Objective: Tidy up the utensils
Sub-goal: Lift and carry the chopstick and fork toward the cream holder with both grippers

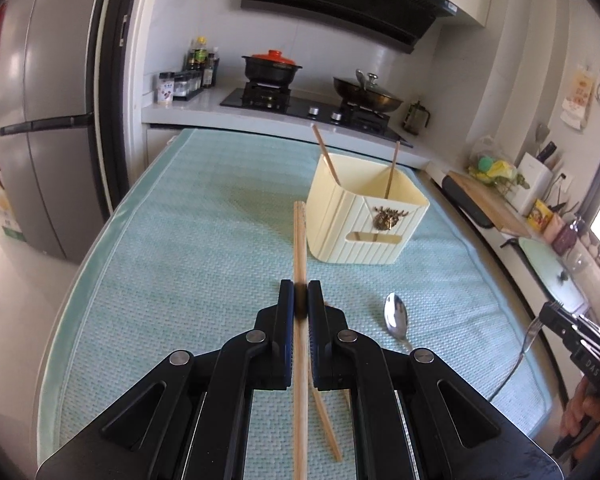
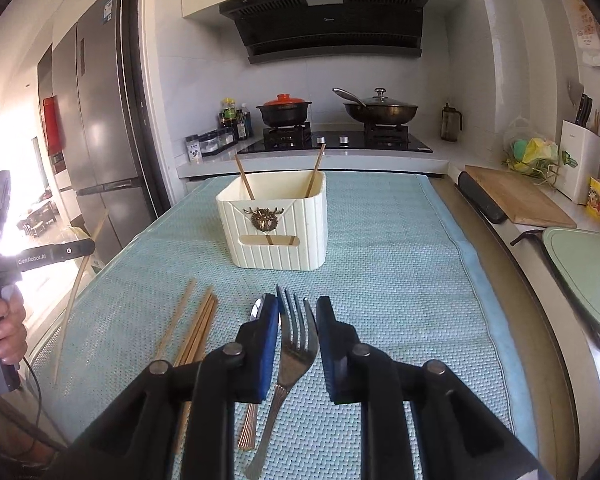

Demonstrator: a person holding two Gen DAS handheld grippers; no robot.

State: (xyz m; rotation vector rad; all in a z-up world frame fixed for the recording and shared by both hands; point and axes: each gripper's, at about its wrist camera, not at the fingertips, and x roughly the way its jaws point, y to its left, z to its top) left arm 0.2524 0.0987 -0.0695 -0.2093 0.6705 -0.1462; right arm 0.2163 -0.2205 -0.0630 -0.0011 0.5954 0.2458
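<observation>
In the left wrist view my left gripper [image 1: 300, 286] is shut on a wooden chopstick [image 1: 299, 240] that points toward the cream utensil holder [image 1: 364, 216]. Two chopsticks [image 1: 324, 152] stand in that holder. A spoon [image 1: 396, 316] lies on the teal mat [image 1: 180, 240]. In the right wrist view my right gripper [image 2: 298, 304] is shut on a metal fork [image 2: 296, 344], tines forward, lifted above the mat [image 2: 400, 280] and facing the holder [image 2: 276, 224]. Loose chopsticks [image 2: 196, 328] and the spoon [image 2: 256, 312] lie below, to its left. The left gripper [image 2: 60, 252] shows at the left edge.
Behind the mat is a gas hob [image 2: 336, 142] with a red-lidded pot [image 2: 285, 110] and a lidded wok [image 2: 380, 110]. A wooden cutting board [image 2: 516, 200] and a green lid [image 2: 584, 272] sit on the right counter. A grey fridge [image 2: 100, 120] stands on the left.
</observation>
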